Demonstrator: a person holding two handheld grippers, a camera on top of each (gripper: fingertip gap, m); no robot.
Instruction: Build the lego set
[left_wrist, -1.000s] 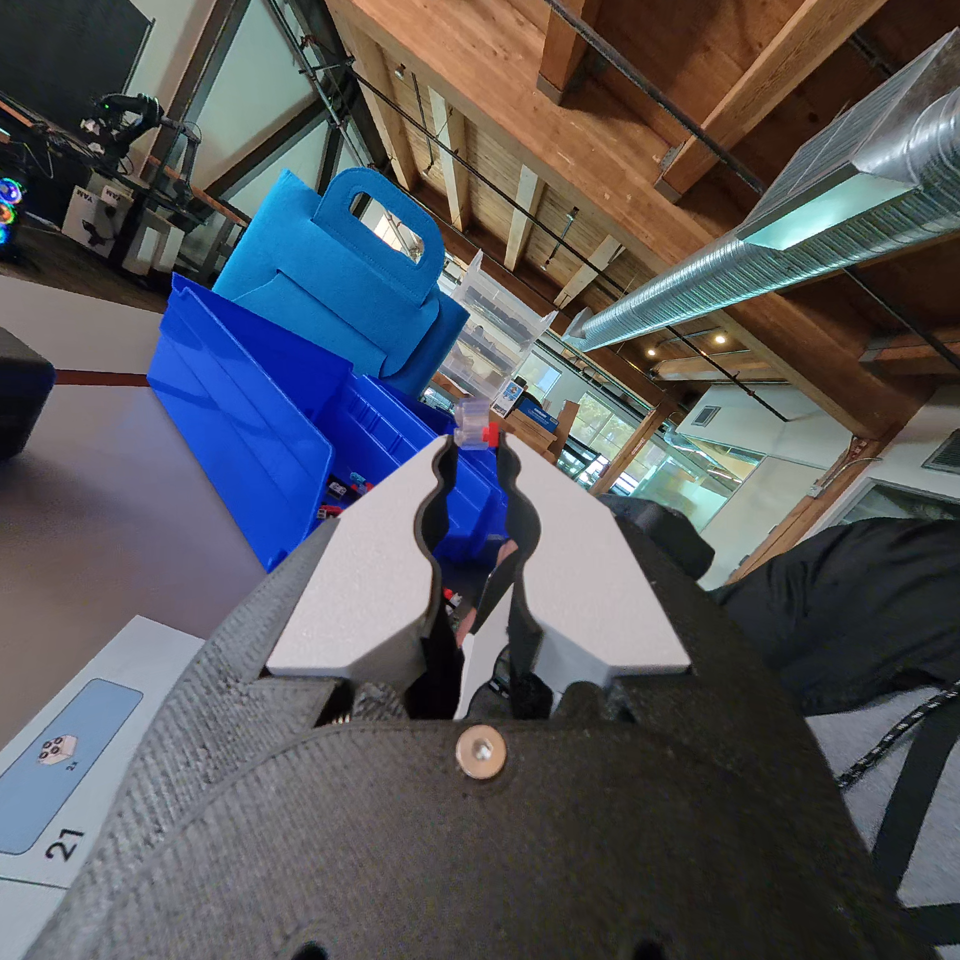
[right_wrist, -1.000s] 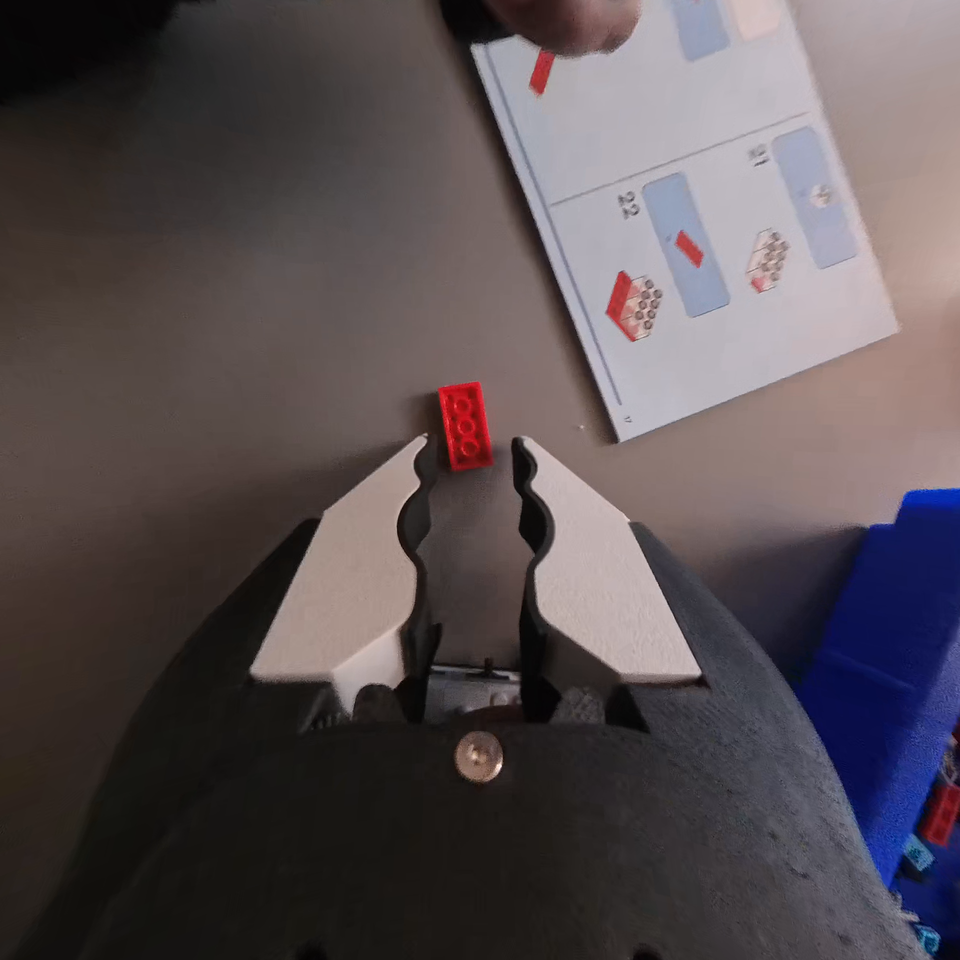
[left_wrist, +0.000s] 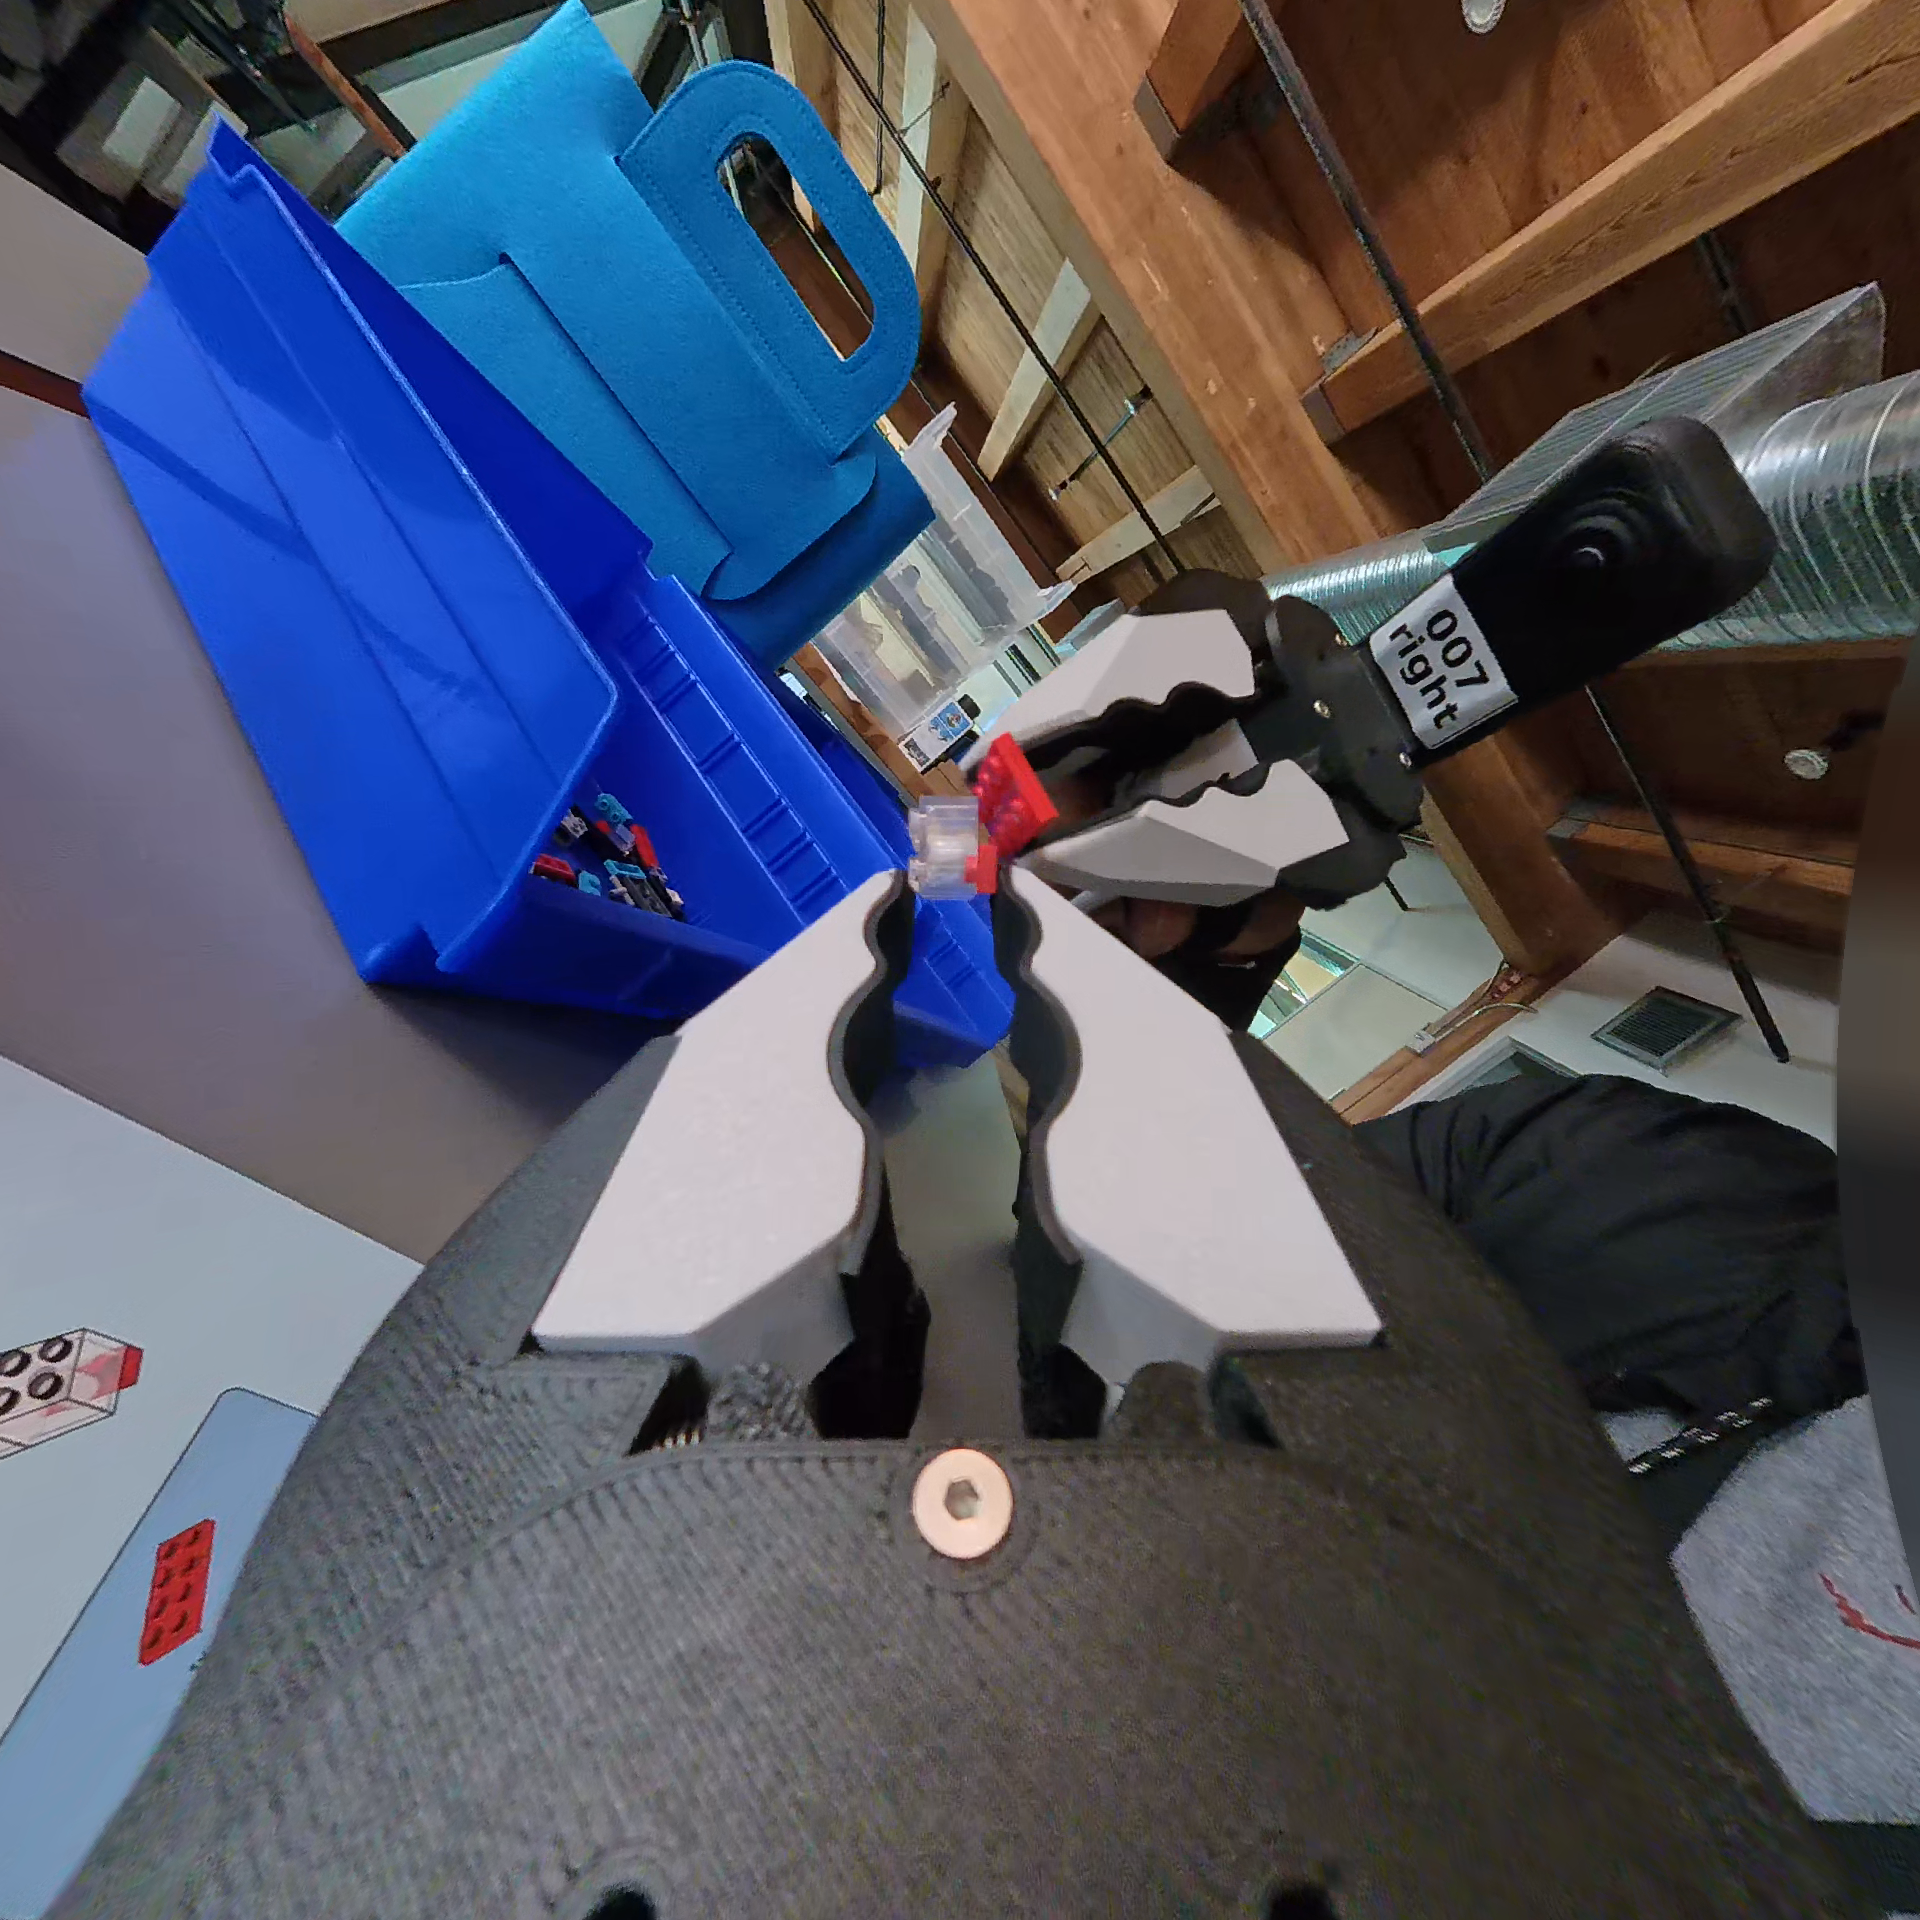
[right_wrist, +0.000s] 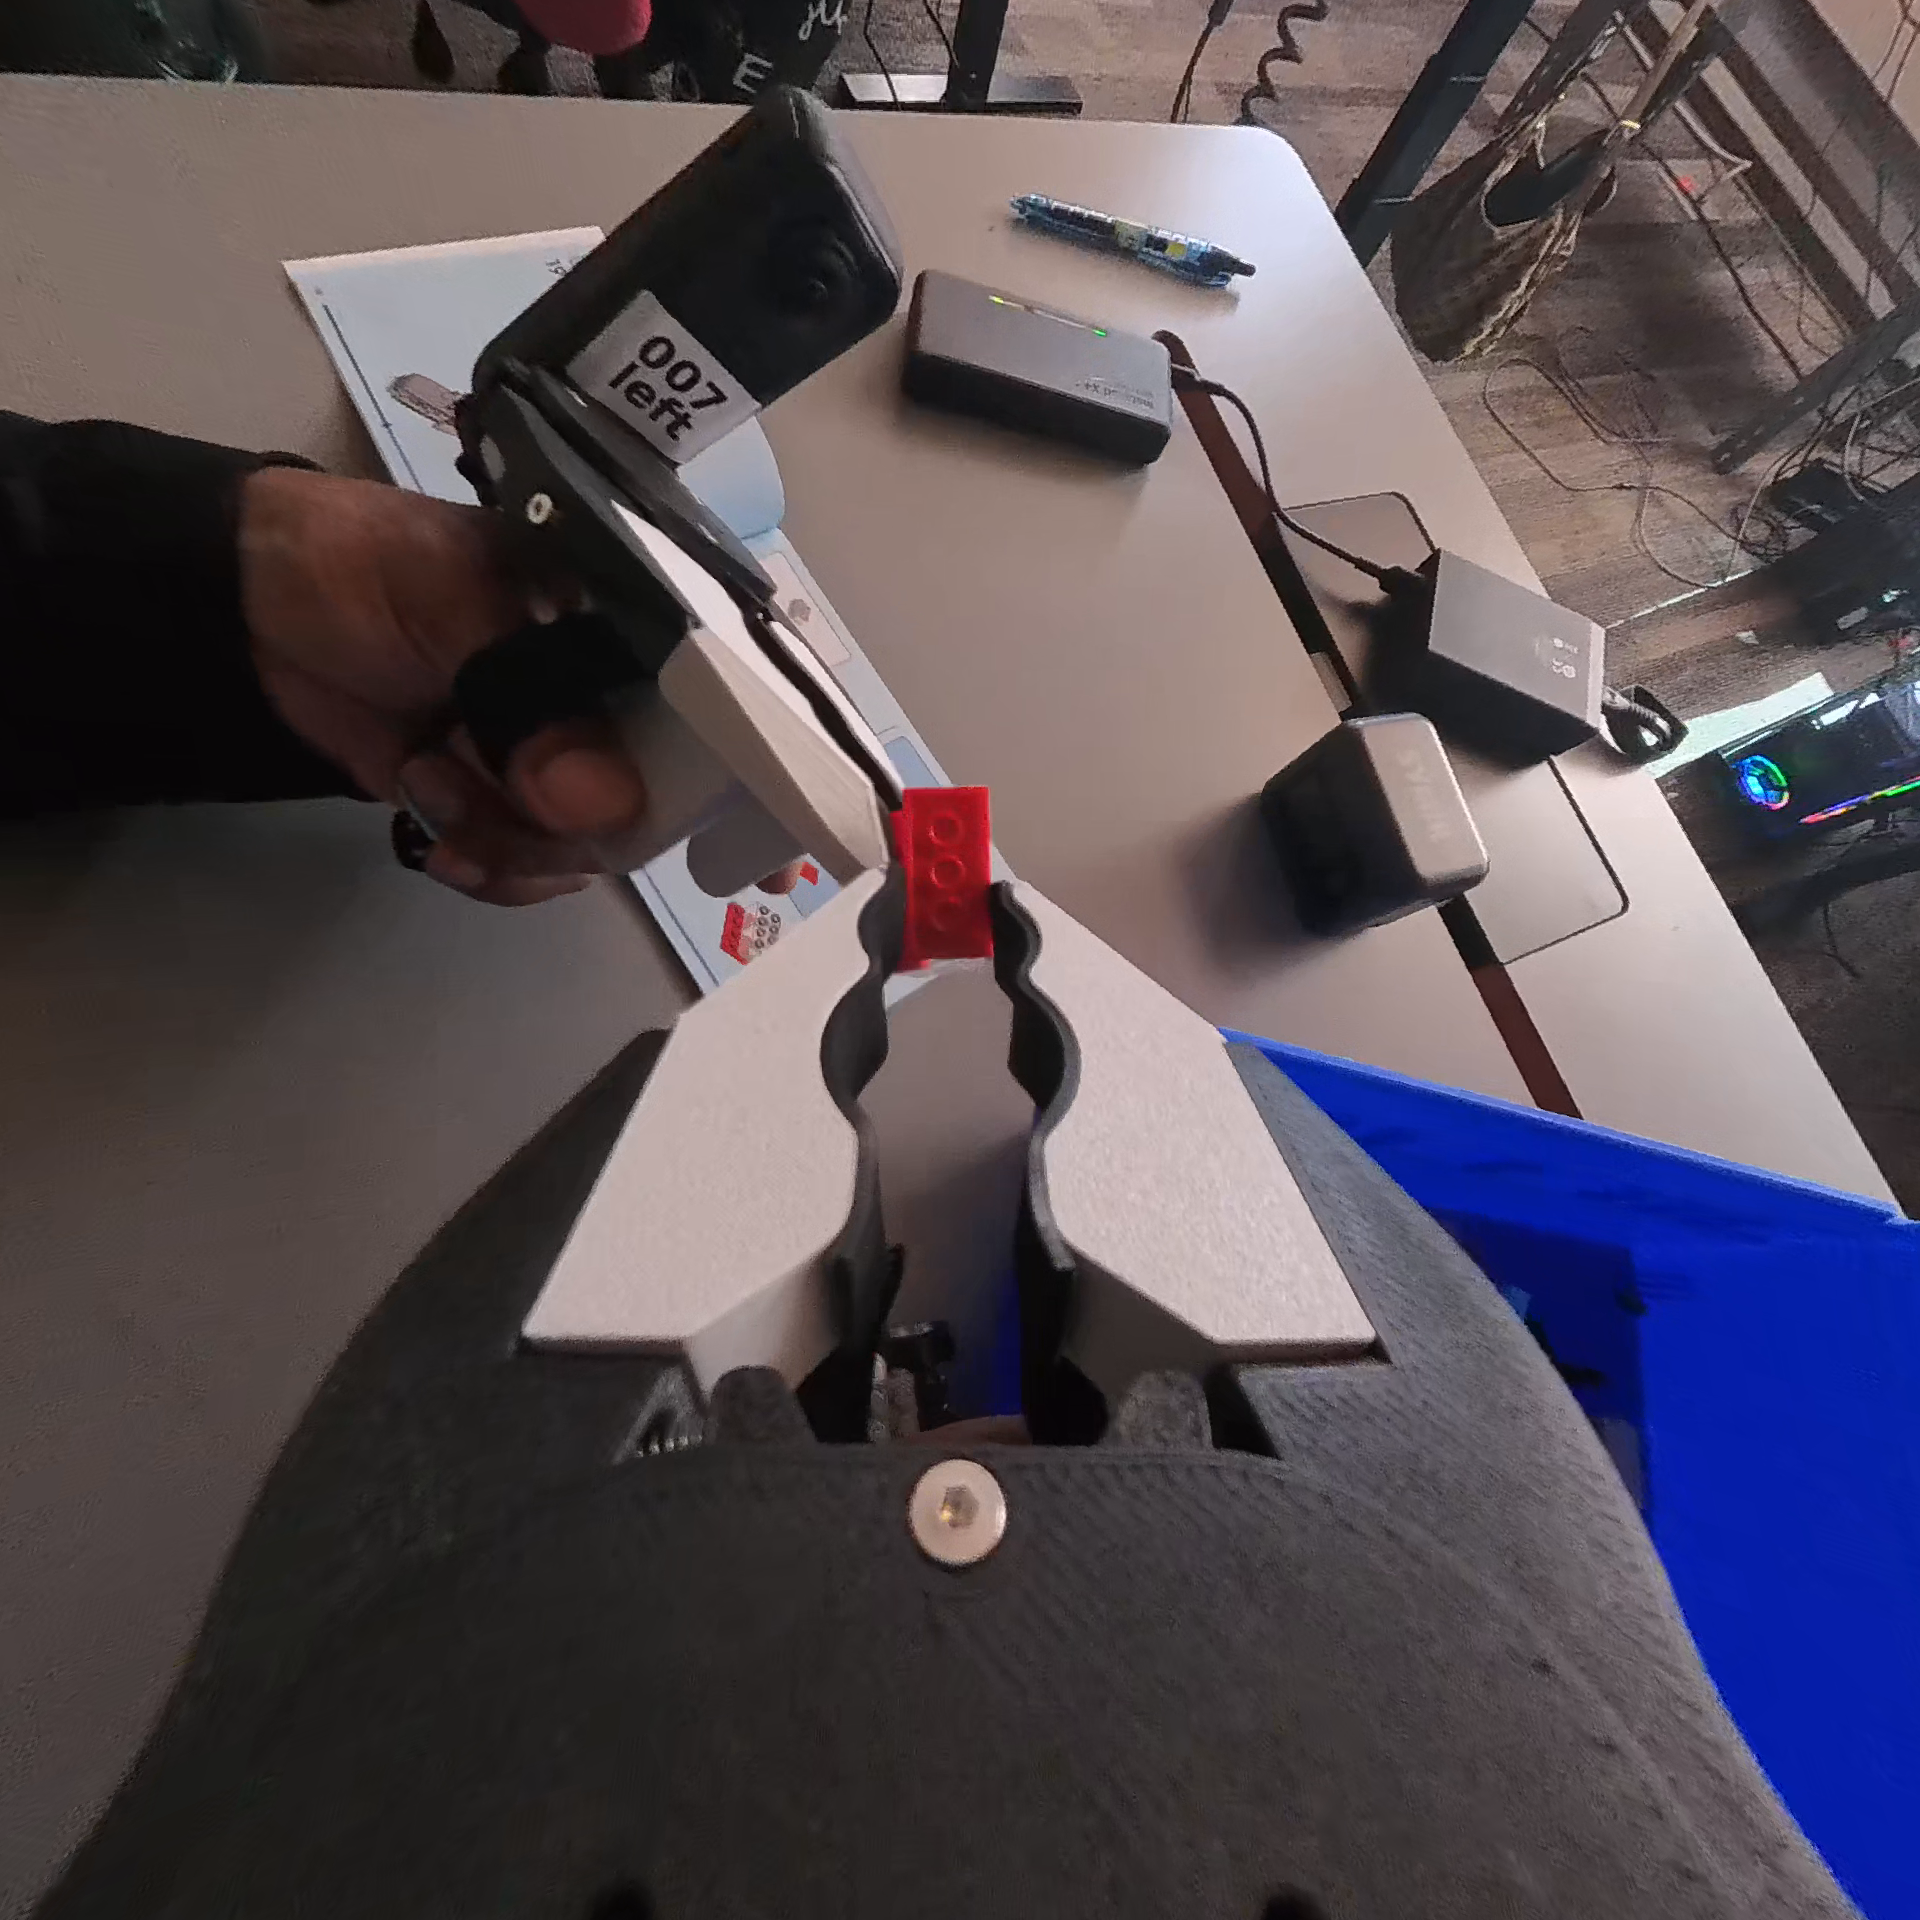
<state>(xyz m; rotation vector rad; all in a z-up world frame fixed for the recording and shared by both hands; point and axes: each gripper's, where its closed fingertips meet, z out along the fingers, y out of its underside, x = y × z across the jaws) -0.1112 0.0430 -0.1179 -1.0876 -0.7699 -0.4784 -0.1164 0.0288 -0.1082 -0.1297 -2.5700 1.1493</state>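
Observation:
My left gripper (left_wrist: 954, 881) is shut on a small clear-and-red lego assembly (left_wrist: 945, 844) and holds it up in the air. My right gripper (right_wrist: 943, 906) is shut on a red lego plate (right_wrist: 943, 878) and holds it against the left gripper's tip. In the left wrist view the right gripper (left_wrist: 1003, 805) comes in from the right with the red plate (left_wrist: 1013, 795) touching the assembly. In the right wrist view the left gripper (right_wrist: 878, 821) comes in from the left, held by a hand (right_wrist: 416, 665). The assembly is hidden there.
A blue bin (left_wrist: 343, 582) holding several loose lego pieces (left_wrist: 613, 852) stands on the grey table (right_wrist: 1039, 623), with a blue felt bag (left_wrist: 665, 312) behind it. The instruction booklet (right_wrist: 416, 343) lies open. Black boxes (right_wrist: 1039, 379) and cables lie farther off. The tips of both grippers are at nearly the same place.
My right gripper has picked the red plate up from the table and brought it to the left gripper's assembly. The left gripper has tilted and still holds the assembly.

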